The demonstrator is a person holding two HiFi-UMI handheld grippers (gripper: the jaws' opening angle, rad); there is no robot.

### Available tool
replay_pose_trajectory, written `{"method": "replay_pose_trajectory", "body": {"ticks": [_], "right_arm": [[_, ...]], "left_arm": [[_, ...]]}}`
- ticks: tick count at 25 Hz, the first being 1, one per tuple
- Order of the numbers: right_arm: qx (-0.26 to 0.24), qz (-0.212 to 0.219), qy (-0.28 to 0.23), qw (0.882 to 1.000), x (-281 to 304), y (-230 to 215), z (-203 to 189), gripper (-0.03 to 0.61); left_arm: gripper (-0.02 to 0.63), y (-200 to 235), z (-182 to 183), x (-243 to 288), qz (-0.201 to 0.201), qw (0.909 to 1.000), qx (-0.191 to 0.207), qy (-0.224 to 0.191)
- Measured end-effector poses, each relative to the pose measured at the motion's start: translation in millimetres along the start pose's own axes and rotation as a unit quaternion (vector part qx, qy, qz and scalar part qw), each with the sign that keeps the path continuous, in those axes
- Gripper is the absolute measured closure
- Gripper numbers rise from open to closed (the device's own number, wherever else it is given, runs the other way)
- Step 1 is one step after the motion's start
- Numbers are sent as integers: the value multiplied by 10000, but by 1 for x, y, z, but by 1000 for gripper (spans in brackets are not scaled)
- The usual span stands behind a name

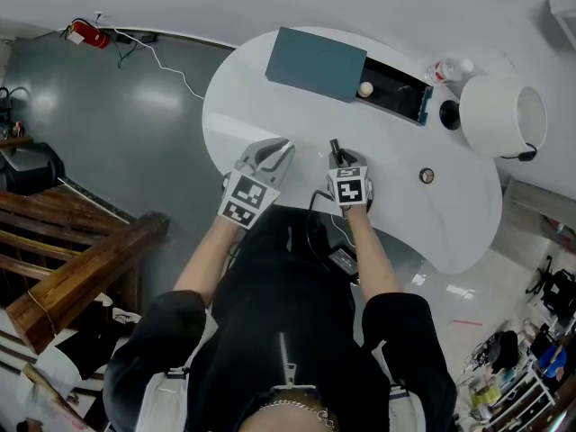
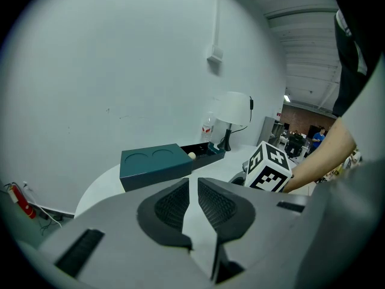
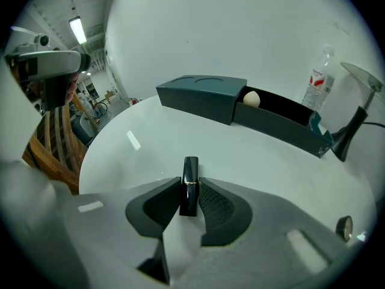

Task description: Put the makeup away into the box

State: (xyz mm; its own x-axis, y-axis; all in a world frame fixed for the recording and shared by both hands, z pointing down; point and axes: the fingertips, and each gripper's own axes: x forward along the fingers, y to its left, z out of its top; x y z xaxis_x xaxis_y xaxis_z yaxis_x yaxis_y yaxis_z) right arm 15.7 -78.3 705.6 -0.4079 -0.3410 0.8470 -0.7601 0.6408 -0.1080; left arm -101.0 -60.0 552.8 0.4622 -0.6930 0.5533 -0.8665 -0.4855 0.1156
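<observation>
A black lipstick with a gold band lies on the white table, pointing towards the box. My right gripper is shut on its near end, and the pads press both sides. In the head view the same lipstick sticks out ahead of the right gripper. The teal box stands at the far edge with its drawer pulled out to the right, and a beige sponge ball lies inside. My left gripper hovers to the left, jaws almost together with nothing between them.
A white lamp and a clear bottle stand right of the drawer. A small round item lies on the table at the right. The table's front edge curves close to the person's body, and a wooden railing is at the left.
</observation>
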Motion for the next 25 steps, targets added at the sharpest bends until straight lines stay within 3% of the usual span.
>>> {"method": "replay_pose_trajectory", "body": {"ticks": [13, 25], "right_arm": [[227, -242, -536, 9980, -28, -33, 45, 486], [529, -619, -1033, 9913, -61, -106, 108, 486]], "left_arm": [[563, 1, 19, 13, -130, 9998, 82, -106], [563, -3, 43, 39, -364, 9990, 214, -160]]}}
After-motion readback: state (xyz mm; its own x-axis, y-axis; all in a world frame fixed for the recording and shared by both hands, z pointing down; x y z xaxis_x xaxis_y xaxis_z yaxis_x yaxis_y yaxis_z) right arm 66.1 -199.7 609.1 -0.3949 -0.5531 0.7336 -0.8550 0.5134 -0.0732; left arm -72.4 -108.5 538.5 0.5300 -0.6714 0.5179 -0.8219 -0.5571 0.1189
